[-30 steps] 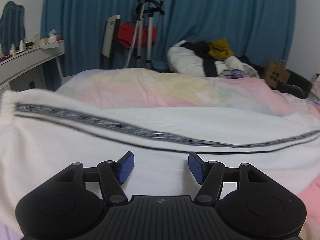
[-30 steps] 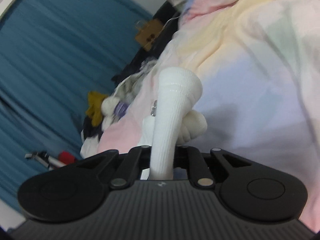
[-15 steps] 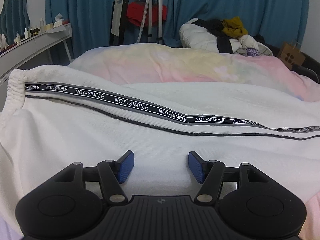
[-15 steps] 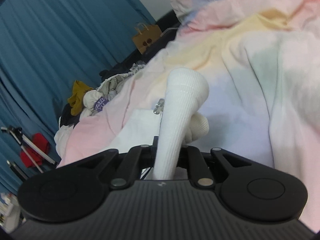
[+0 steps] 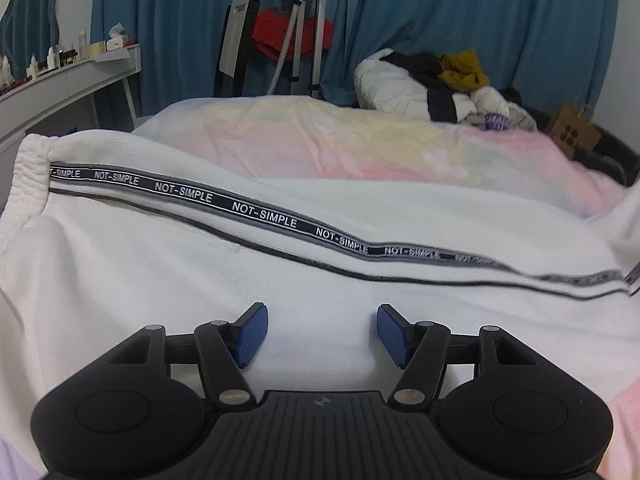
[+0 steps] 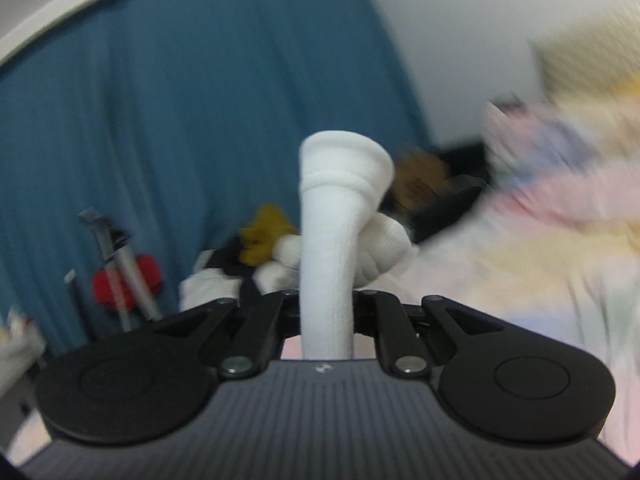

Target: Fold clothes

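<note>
Two grippers in play. Left gripper (image 5: 318, 334): fingers spread wide, blue pads (image 5: 250, 334) bare, hovering low over white trousers (image 5: 200, 272) and gripping nothing. Right gripper (image 6: 326, 308): fingers pinched onto a ribbed white cuff (image 6: 330, 240) that stands up between them; right view is blurred.

Trousers lie lengthwise across the near side of the bed (image 5: 320, 140), elastic waistband (image 5: 30, 176) at the far left, a black "NOT-SIMPLE" stripe (image 5: 264, 214) running from it to the right. At the right edge of the left view the cloth rises off the bed. Judgement: the cuff is probably the trouser leg end, being carried over for a lengthwise fold.

Doing it well, in my view: bring the cuff toward the waistband, keep the stripe straight as a guide, and use the free left gripper to pin the cloth at the fold line so the lower layer does not drag. Lay the cuff down before letting go.

Surface: soft pastel bedding, likely to wrinkle underneath. Room: blue curtain (image 5: 460, 20), a clothes pile (image 5: 436, 84) at the far end, a tripod (image 5: 308, 28) with something red, a desk (image 5: 68, 88) at left with small bottles.
</note>
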Available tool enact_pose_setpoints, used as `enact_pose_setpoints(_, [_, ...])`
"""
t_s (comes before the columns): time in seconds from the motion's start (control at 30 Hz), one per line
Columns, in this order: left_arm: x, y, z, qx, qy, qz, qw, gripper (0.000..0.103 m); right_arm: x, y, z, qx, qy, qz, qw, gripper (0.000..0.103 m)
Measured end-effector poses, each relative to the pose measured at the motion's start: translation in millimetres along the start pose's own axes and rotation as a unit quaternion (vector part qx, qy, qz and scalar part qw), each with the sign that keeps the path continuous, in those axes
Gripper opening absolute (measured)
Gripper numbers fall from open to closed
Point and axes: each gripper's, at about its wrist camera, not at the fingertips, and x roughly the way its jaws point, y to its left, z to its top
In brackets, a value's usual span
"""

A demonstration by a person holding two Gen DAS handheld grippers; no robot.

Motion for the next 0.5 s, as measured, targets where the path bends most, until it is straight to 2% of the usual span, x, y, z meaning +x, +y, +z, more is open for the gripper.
enact_pose_setpoints(0.13, [-19, 6, 4, -0.025, -0.023, -0.012, 0.9994, 0.063, -34, 94, -37, -0.105, 0.0, 0.081, 0.991, 0.011])
enact_pose_setpoints(0.23, [-34, 12, 6, -0.044, -0.043, -0.017, 0.9979, 0.063, -54, 153, -92, -0.182, 0.031, 0.144, 0.972, 0.012])
enact_pose_setpoints(0.33, [-46, 19, 6, -0.063, -0.055, -0.019, 0.9963, 0.063, -57, 181, -162, -0.254, 0.113, 0.177, 0.944, 0.013])
enact_pose_setpoints(0.4, [-50, 22, 5, -0.068, -0.056, -0.017, 0.996, 0.063, -58, 195, -210, -0.3, 0.176, 0.194, 0.917, 0.013])
enact_pose_setpoints(0.43, [-52, 22, 5, -0.068, -0.057, -0.015, 0.9959, 0.063, -60, 196, -224, -0.307, 0.186, 0.193, 0.913, 0.014])
enact_pose_setpoints(0.5, [-55, 21, 5, -0.071, -0.059, -0.014, 0.9956, 0.063, -62, 195, -227, -0.311, 0.174, 0.19, 0.915, 0.014])
